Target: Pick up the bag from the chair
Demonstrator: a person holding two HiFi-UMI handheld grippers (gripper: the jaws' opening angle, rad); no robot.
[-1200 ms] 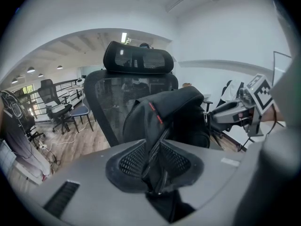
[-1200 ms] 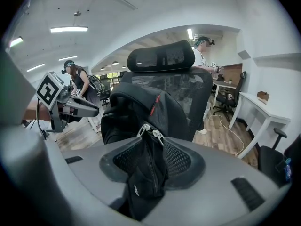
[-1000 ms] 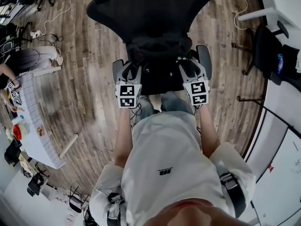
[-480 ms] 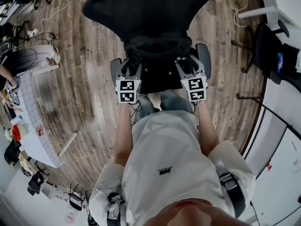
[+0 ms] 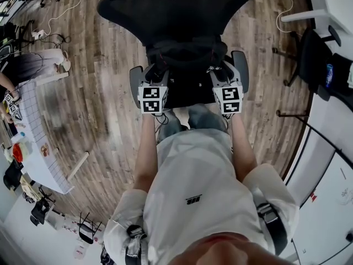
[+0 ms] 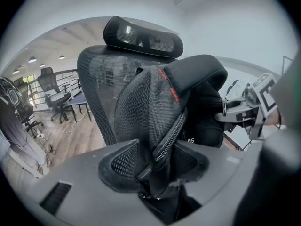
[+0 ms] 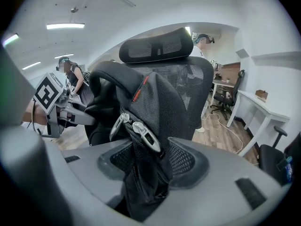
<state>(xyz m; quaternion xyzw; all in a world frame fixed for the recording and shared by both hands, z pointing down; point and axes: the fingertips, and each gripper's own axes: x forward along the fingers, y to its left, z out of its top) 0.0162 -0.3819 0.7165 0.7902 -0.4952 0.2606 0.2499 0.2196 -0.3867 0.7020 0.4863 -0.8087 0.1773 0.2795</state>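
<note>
Left tool (image 6: 155,171): clamped on a fold of the bag (image 6: 176,91), right along its zipper (image 6: 171,135).
Right tool (image 7: 146,168): closed on the bag's mesh fabric just below the zip pulls (image 7: 134,126).
Bag position: against the mesh backrest of the chair (image 5: 176,10), between both tools.
Handling: soft and floppy, so it will probably sag when lifted; its weight is unclear.
Hold: the two side pinches look workable, though thin fabric could slip under load.

Left tool (image 5: 155,75), right tool (image 5: 219,73) farther forward.
</note>
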